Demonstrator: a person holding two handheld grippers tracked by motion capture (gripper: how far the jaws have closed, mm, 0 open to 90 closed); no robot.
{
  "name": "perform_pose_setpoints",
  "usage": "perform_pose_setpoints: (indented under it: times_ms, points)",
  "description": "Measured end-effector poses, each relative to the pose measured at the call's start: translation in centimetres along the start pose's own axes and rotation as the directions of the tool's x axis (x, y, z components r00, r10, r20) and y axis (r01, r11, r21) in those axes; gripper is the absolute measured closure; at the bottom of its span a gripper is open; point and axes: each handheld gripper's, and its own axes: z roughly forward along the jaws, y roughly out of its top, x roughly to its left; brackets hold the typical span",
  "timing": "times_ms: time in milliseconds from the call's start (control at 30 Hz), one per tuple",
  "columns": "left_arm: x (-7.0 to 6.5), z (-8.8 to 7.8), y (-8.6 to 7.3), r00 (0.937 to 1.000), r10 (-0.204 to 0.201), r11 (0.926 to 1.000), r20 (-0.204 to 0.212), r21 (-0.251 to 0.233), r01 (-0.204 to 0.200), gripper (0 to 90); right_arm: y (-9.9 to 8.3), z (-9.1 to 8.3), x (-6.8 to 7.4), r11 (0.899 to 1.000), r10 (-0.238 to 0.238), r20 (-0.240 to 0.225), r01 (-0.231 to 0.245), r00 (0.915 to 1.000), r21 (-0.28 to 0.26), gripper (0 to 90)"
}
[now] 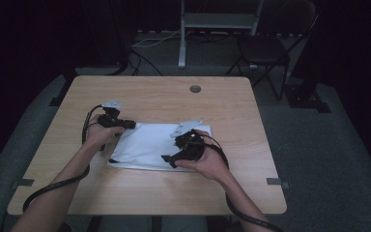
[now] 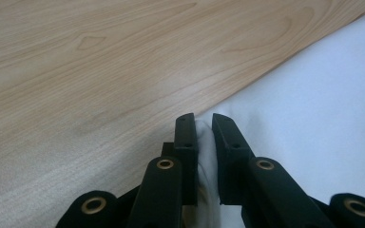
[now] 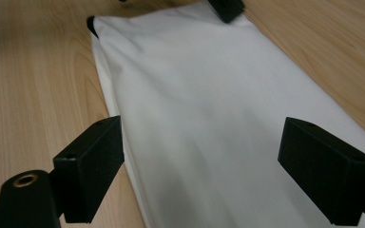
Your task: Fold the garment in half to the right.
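A white cloth (image 1: 147,145) lies flat at the centre of the high view on a pale wood-grain counter (image 1: 159,96) with rounded corners and a small round grommet near its far edge. The fabric is smooth and matte, folded into a rough rectangle with soft creases. At its upper-left corner the left hand-held gripper (image 2: 203,124) has its black jaws nearly together, pinching a thin fold of the cloth's edge. The right hand-held gripper (image 3: 202,161) hovers over the cloth's right part, its blocky black jaws standing wide apart with nothing between them but the fabric below.
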Motion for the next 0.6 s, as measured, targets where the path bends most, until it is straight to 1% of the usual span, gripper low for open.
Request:
perform_pose_setpoints:
  times_ms: [133, 233, 267, 367, 433, 600]
  points:
    - [0.0, -0.3, 0.0, 1.0000, -0.001, 1.0000, -0.003, 0.007, 0.001, 81.3, 2.1, 2.1, 1.3, 0.999, -0.049, -0.026, 0.050, 0.9984, 0.006, 15.3]
    - [-0.2, -0.4, 0.2, 0.9998, 0.019, 0.9998, -0.005, 0.008, -0.019, 81.4, 3.5, 3.9, 2.4, 0.996, -0.085, -0.052, 0.085, 0.9950, 0.010, 16.3]
    - [-0.3, -0.5, 0.3, 0.9997, 0.022, 0.9997, -0.005, 0.008, -0.022, 81.4, 3.8, 4.3, 2.6, 0.996, -0.093, -0.059, 0.093, 0.9939, 0.012, 16.9]
    - [-0.3, -0.7, 0.5, 0.9997, 0.025, 0.9996, -0.007, 0.011, -0.025, 81.4, 4.7, 6.0, 3.7, 0.990, -0.137, -0.078, 0.139, 0.9875, 0.028, 17.0]
    - [-0.1, -0.8, 0.6, 0.9996, 0.027, 0.9995, -0.008, 0.017, -0.027, 81.4, 5.0, 6.8, 4.3, 0.987, -0.154, -0.088, 0.158, 0.9842, 0.035, 21.6]
    - [-0.3, -0.9, 0.9, 0.9995, 0.030, 0.9992, -0.010, 0.026, -0.030, 81.4, 6.0, 8.9, 5.6, 0.978, -0.196, -0.108, 0.202, 0.9745, 0.047, 23.3]
